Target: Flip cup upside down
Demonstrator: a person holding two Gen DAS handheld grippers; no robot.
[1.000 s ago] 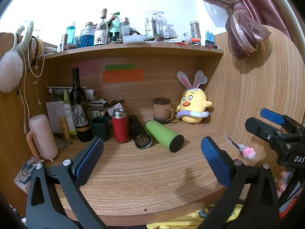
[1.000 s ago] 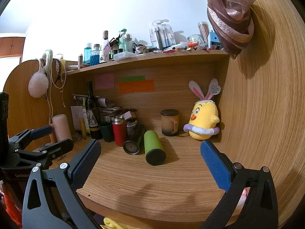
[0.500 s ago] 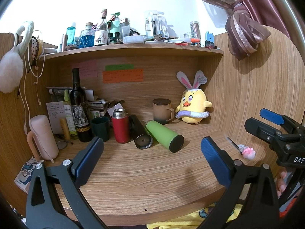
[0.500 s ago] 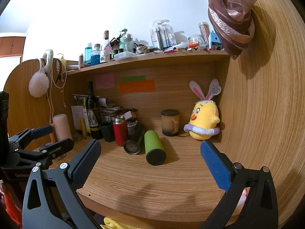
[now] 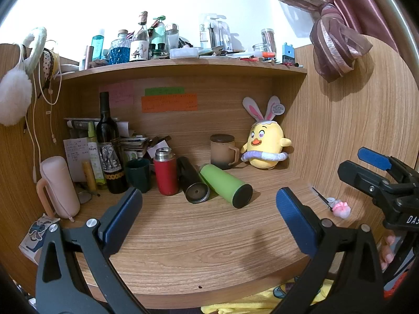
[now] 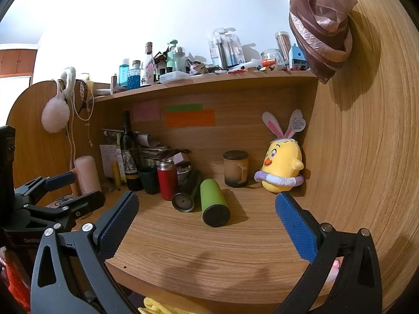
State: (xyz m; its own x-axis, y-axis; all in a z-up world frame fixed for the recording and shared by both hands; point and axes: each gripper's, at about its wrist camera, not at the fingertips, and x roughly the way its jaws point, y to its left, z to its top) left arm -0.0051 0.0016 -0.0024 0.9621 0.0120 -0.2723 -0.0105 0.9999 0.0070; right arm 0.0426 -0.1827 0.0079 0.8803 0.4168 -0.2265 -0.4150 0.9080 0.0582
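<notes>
The green cup (image 5: 225, 183) lies on its side on the worktop (image 5: 196, 235), in the middle of the picture. I think this is the cup to flip, though other cups stand at the back. A black cup (image 5: 191, 183) lies just beside it on the left, and they look like they touch near the far end. A brown mug (image 5: 222, 151) stands behind them.

The left gripper (image 5: 207, 191) has its jaws spread wide with nothing in them. The right gripper (image 6: 206, 196) is the same, wide apart and empty. Both hang at the front edge of the worktop, well apart from the cup.

From the left gripper, the cup slants from the upper left down to the lower right, and its dark end points to the lower right. From the right gripper, the cup points almost straight at the jaws, dark end first, right in the gap between them.

So the right gripper looks better lined up. Its jaws could go straight in and close on the two round sides. The black cup sits close on one side, so that jaw has little room.
</notes>
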